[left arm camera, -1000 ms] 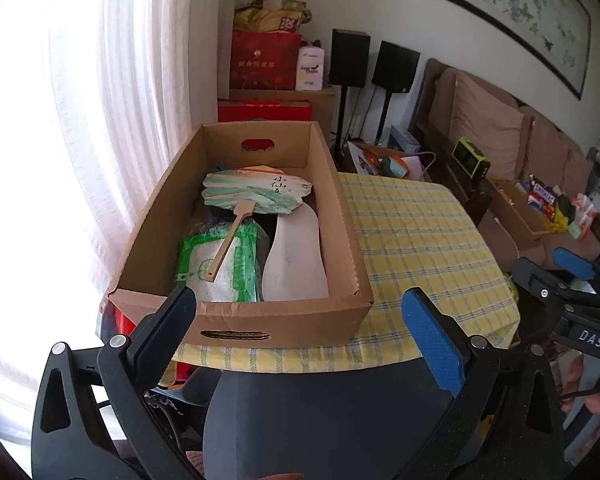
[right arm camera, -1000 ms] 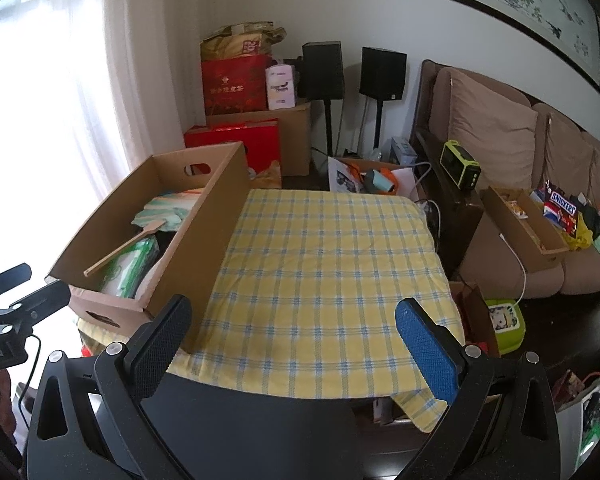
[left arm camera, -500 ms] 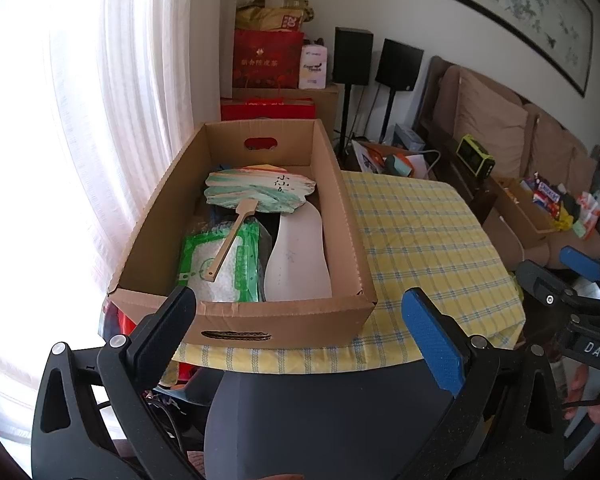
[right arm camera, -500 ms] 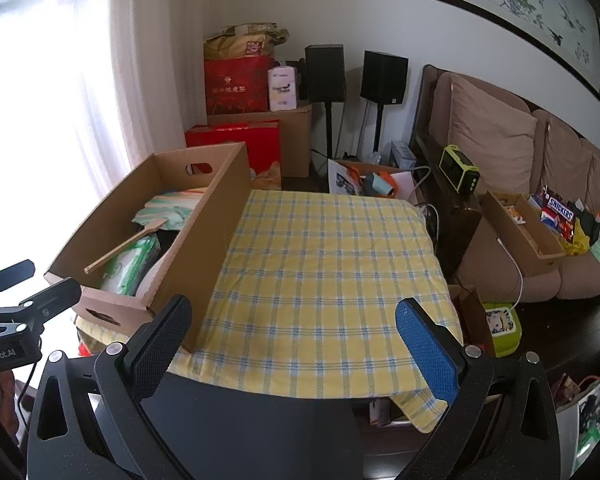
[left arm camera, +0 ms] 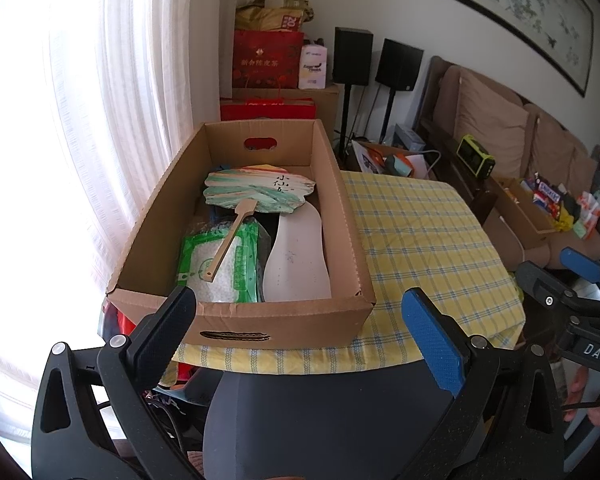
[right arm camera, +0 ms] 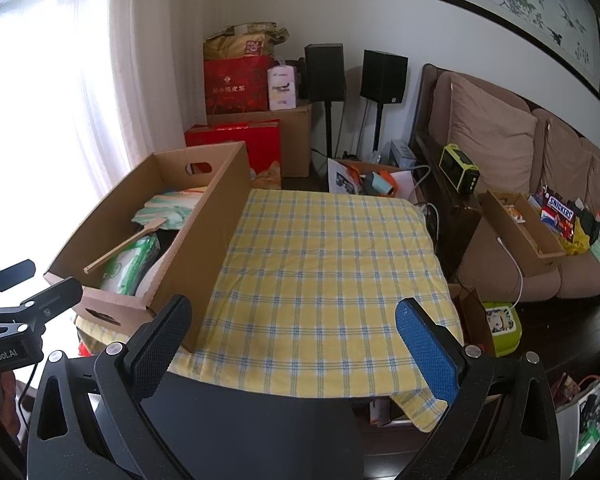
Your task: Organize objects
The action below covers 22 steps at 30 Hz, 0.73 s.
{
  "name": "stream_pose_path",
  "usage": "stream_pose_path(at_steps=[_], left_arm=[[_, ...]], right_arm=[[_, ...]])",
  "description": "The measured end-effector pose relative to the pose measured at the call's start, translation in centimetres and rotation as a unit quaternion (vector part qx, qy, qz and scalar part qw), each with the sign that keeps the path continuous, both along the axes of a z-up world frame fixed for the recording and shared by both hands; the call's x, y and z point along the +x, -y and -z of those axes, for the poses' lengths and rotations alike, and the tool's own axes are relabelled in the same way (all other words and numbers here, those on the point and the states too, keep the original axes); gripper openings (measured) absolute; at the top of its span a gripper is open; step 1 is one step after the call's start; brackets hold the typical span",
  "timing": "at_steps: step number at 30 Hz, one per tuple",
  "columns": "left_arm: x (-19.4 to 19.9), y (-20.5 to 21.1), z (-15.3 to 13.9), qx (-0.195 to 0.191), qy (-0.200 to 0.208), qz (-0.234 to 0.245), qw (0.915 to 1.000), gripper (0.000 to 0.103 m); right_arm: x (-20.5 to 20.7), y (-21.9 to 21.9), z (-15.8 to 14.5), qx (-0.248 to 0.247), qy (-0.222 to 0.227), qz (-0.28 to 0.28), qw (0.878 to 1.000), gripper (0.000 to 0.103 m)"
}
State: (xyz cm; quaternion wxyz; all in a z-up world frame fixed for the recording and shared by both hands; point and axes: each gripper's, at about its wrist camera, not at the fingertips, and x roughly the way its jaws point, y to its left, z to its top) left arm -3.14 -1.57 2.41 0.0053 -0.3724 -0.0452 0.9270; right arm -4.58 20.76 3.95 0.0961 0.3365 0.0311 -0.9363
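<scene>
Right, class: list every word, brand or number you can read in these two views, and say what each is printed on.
"SNICKERS": snack pack on the sofa.
"DAS": right gripper body.
"enRobot.AI": left gripper body, start cut off.
"20": gold bag.
Red gift bag, hand fan, white pack: print too small to read.

Bright window with sheer white curtains (left arm camera: 112, 120), brown sofa (right arm camera: 520, 152) along a white wall (right arm camera: 380, 8) under a framed painting (right arm camera: 520, 4)
</scene>
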Motion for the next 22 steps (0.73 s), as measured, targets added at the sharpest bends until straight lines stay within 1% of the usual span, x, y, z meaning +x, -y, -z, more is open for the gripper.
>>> stream_pose_path(at_steps=[22], left_arm=[[-0.09, -0.01, 0.11, -0.006, -0.004, -0.003, 1.0, 0.103]], right_arm=[[0.04, 0.03, 0.02, 0.0, 0.0, 0.0, 1.0, 0.103]])
